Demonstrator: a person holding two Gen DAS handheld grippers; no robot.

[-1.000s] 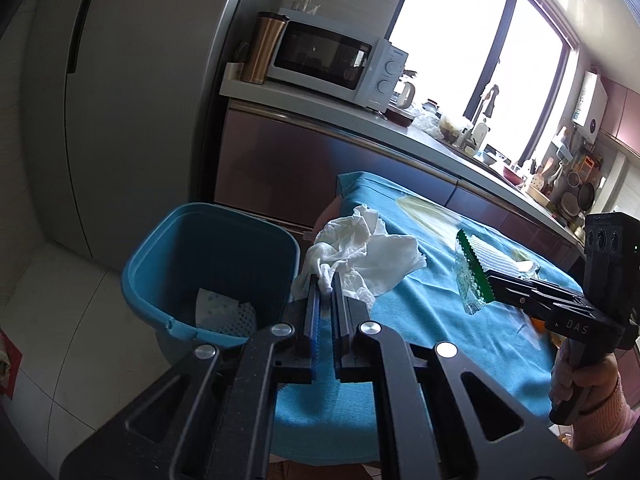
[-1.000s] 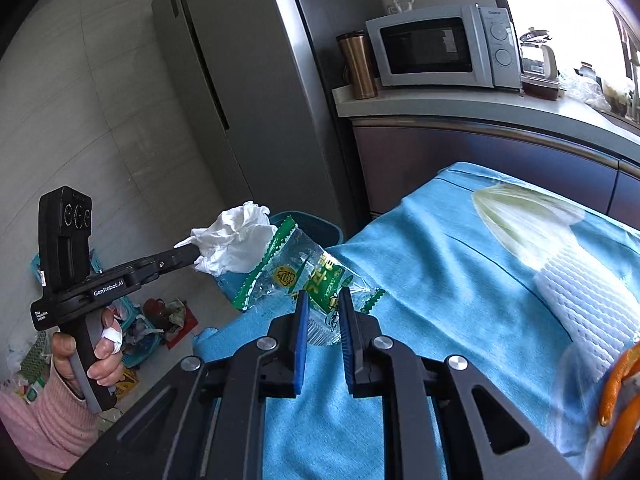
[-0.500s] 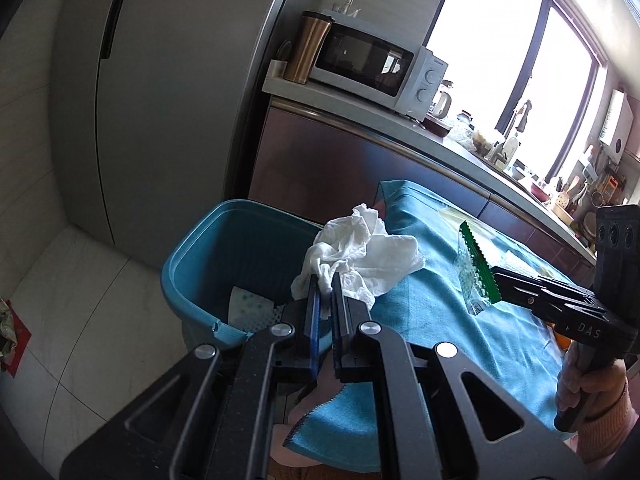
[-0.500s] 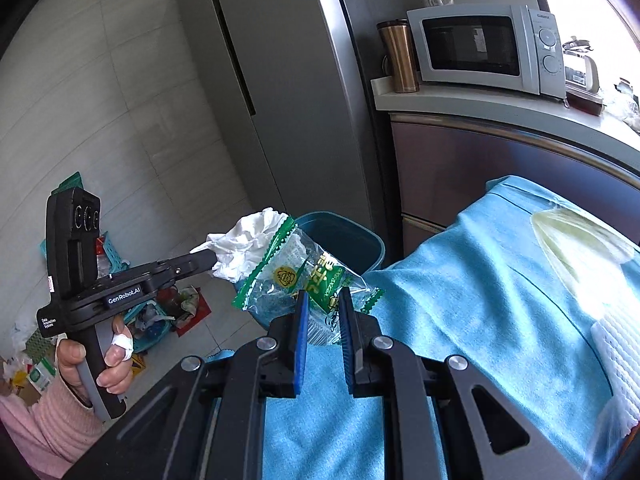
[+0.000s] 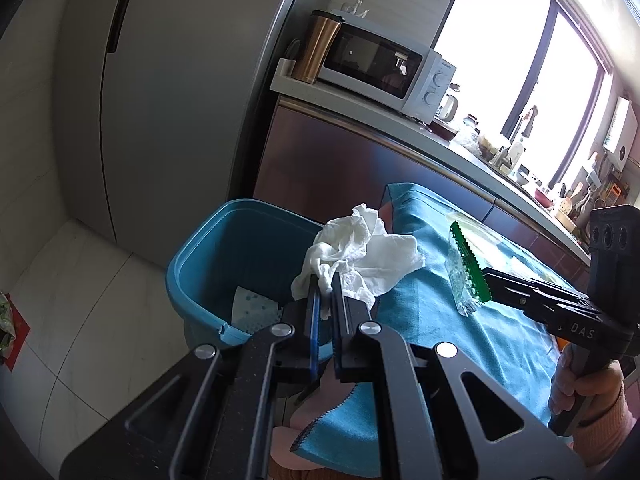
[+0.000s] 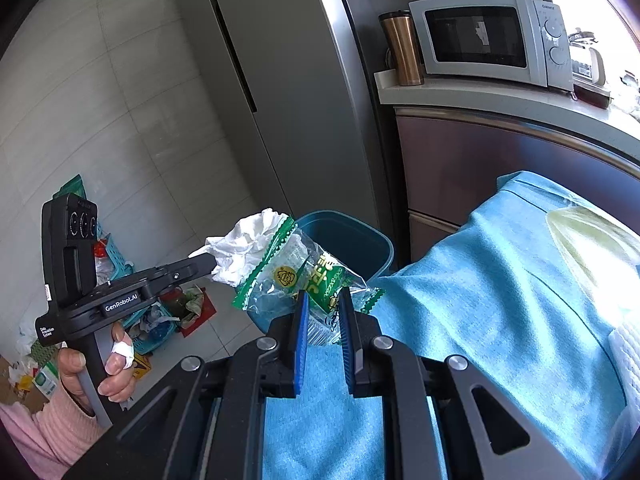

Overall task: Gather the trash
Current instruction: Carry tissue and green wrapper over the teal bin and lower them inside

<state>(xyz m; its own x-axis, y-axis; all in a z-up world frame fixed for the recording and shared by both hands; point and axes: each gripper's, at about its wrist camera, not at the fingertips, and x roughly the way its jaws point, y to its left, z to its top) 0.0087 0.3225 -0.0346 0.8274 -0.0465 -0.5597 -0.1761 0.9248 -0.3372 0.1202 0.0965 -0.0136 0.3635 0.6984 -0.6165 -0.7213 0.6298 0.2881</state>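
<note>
Your left gripper [image 5: 325, 292] is clenched on the crumpled white tissue [image 5: 360, 252], held just past the tabletop's [image 5: 472, 340] end edge by the blue bin [image 5: 208, 276]. Your right gripper [image 6: 323, 312] grips the green-edged clear wrapper [image 6: 296, 276] over that edge.

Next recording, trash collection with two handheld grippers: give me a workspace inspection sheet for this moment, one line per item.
Surface: table under a blue cloth, one corner hanging over the edge.
Job's things: crumpled white tissue; clear snack wrapper with green edges; blue bin on the floor beside the table, patterned paper already in it.
Clutter: white foam net on the cloth; baskets and litter on the floor by the wall.
Grippers: left gripper shut on the tissue; right gripper shut on the wrapper; neither item is over the bin opening.
Cables: nothing seen.
Surroundings: fridge, microwave and metal tumbler on the counter, bright window.
</note>
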